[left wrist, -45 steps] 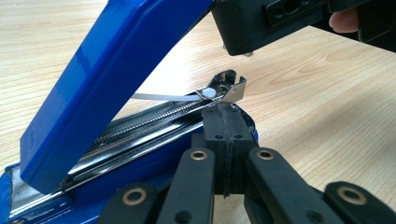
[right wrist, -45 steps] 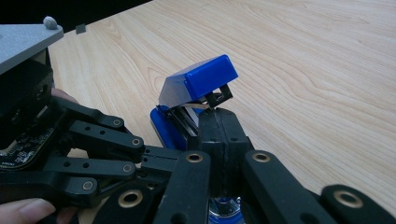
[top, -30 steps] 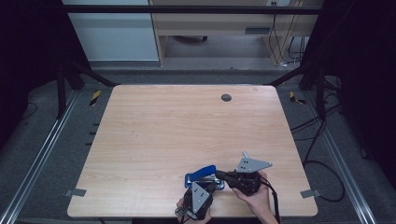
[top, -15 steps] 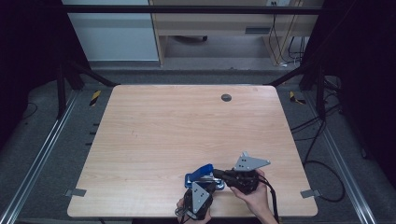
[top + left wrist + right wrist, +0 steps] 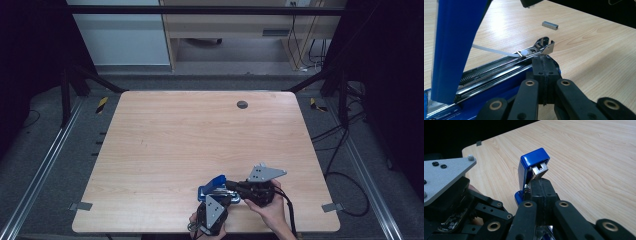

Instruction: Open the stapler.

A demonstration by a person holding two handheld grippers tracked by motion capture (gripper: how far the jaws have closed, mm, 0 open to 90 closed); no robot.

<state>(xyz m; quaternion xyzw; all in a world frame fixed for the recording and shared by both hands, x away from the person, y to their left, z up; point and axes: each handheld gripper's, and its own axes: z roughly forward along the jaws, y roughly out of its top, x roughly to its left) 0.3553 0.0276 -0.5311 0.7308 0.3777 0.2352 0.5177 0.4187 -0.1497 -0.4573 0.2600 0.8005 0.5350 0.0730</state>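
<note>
Pale wood-grain desk (image 5: 165,150) is seen ringed by dark floor, metal rails and cabling, with a small round grommet (image 5: 242,104) near its far edge. Everything in hand is gathered at the near edge, right of centre.

Toward the left, the left tongs (image 5: 216,199) are clenched, their jaws pressed flat together just beside the chrome magazine rail of a blue stapler (image 5: 212,184); whether the rail itself is pinched cannot be told. From the left gripper view the stapler is found open, its blue top swung up at the left and its staple track (image 5: 499,66) laid bare, the metal nose pointing away. A loose strip of staples (image 5: 550,25) lies on the desk beyond it, apart from the stapler.

Further right, the right tongs (image 5: 235,186) are likewise clenched, held up against the raised blue cap (image 5: 534,167); a firm grasp on it cannot be confirmed.

The stapler is judged rigid and moderately weighty, with glossy plastic and polished metal likely to slip. The base is best steadied by its long sides, and the hinged cap taken near its free end. The staple strip is judged light and brittle, and is best pinched across its flat sides.
</note>
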